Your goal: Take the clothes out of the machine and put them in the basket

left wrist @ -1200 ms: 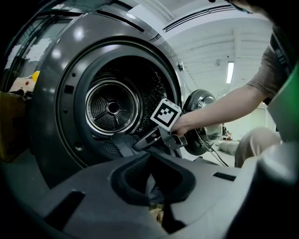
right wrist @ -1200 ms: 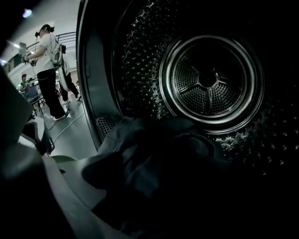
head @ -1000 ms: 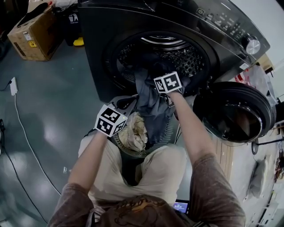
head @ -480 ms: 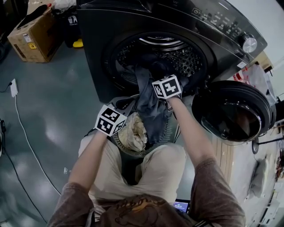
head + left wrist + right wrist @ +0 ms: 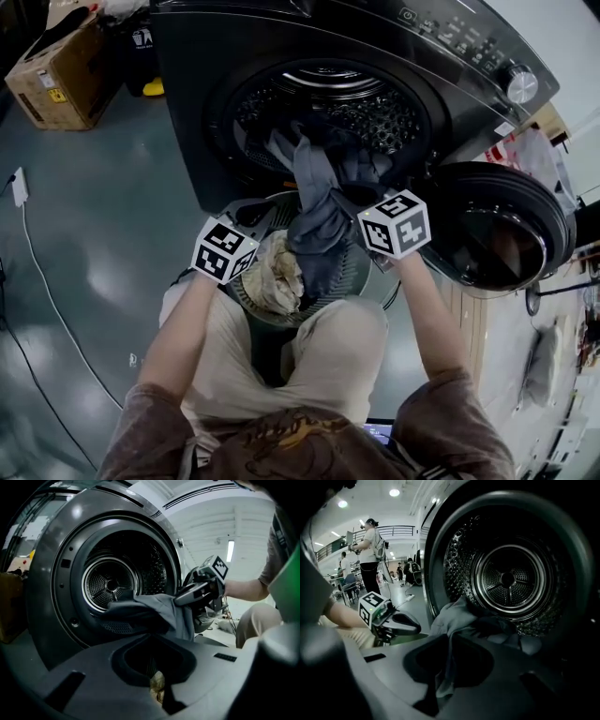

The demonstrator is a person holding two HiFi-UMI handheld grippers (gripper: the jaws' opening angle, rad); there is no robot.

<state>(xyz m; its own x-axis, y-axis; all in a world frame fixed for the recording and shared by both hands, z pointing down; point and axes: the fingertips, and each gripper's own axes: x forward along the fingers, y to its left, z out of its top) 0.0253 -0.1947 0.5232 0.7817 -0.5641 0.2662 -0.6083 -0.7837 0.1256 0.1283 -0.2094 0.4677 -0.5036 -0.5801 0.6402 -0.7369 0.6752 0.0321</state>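
Right gripper (image 5: 187, 597) jaws just closed on grey garment (image 5: 319, 202), which trails from washing machine (image 5: 187, 112) over basket (image 5: 246, 305). Left gripper (image 5: 410, 626) apparently pinching beige cloth (image 5: 277, 272). Grey floor (image 5: 84, 234), cardboard box (image 5: 52, 70).

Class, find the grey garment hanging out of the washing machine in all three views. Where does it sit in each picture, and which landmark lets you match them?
Head view: grey garment at centre, draped out of the machine's opening.
Left gripper view: centre, just right of the drum.
Right gripper view: lower centre, left of the drum.
Shared landmark: the perforated drum.
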